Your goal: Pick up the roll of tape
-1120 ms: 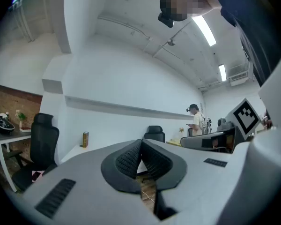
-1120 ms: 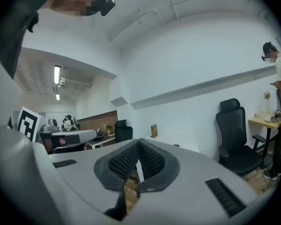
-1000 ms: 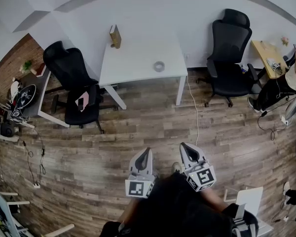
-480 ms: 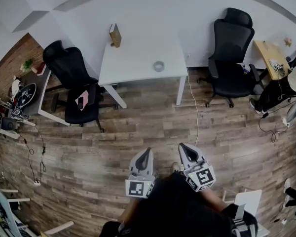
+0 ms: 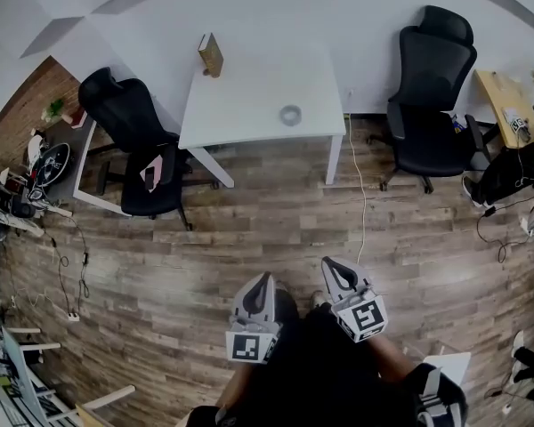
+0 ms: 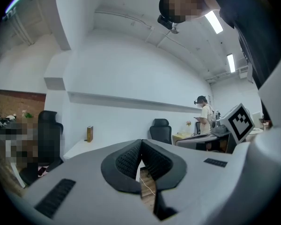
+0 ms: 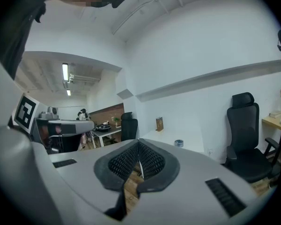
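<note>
The roll of tape (image 5: 290, 115) is a small grey ring lying on the white table (image 5: 240, 105) against the far wall; in the right gripper view the roll of tape (image 7: 179, 143) shows small on the table top. Both grippers hang low in the head view, far from the table, over the wood floor. My left gripper (image 5: 263, 278) is shut with nothing in it, its pads meeting at the tips (image 6: 141, 142). My right gripper (image 5: 331, 264) is shut too and empty, tips together (image 7: 138, 140). Both point level toward the table.
A brown book (image 5: 210, 54) stands upright at the table's back left corner. Black office chairs flank the table, one left (image 5: 133, 140), one right (image 5: 433, 87). A white cable (image 5: 360, 194) runs across the floor by the table's right leg. A cluttered desk (image 5: 58, 154) sits far left.
The view has shifted: table and chairs sit slightly further right and the floor has slid down, so I have stepped closer. Both grippers keep their place before me, still shut.
</note>
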`<state>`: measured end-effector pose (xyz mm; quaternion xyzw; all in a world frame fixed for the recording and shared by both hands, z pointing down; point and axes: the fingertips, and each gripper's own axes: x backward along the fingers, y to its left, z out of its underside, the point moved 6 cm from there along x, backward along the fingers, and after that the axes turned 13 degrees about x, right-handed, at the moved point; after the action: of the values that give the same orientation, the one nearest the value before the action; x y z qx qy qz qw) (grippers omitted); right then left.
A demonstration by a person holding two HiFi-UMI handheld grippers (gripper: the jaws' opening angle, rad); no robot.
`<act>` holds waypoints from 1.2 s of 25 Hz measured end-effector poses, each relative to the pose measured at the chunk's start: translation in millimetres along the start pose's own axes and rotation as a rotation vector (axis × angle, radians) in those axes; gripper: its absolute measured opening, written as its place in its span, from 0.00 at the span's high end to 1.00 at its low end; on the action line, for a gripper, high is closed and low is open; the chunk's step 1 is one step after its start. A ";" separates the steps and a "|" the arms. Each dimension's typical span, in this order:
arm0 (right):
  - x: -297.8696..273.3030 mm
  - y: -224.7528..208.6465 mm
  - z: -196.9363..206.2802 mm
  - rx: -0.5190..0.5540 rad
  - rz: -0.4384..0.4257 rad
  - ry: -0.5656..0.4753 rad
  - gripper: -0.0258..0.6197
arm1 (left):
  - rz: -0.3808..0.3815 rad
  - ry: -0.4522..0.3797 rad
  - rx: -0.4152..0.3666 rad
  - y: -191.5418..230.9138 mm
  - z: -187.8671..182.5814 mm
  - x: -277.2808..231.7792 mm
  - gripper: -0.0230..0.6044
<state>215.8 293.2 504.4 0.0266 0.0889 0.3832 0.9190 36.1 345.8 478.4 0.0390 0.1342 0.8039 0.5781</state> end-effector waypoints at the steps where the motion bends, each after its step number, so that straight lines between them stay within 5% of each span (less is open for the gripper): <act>1: -6.5 -4.9 1.9 -0.002 -0.003 0.005 0.94 | -0.005 0.010 0.002 4.7 1.3 -5.2 0.93; 10: -120.8 -45.0 9.6 0.035 0.017 0.050 0.94 | 0.028 -0.020 0.059 81.1 -18.5 -97.4 0.93; 20: -277.6 -125.4 -14.3 0.026 0.167 0.117 0.94 | 0.145 -0.006 0.088 208.7 -77.1 -215.6 0.93; 30: -404.6 -209.6 0.1 0.066 0.133 0.201 0.94 | 0.144 0.020 0.119 269.9 -89.1 -319.9 0.93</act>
<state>83.0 -141.4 537.8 0.0241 0.1912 0.4407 0.8767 -126.2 -49.8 492.7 0.0745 0.1844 0.8342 0.5143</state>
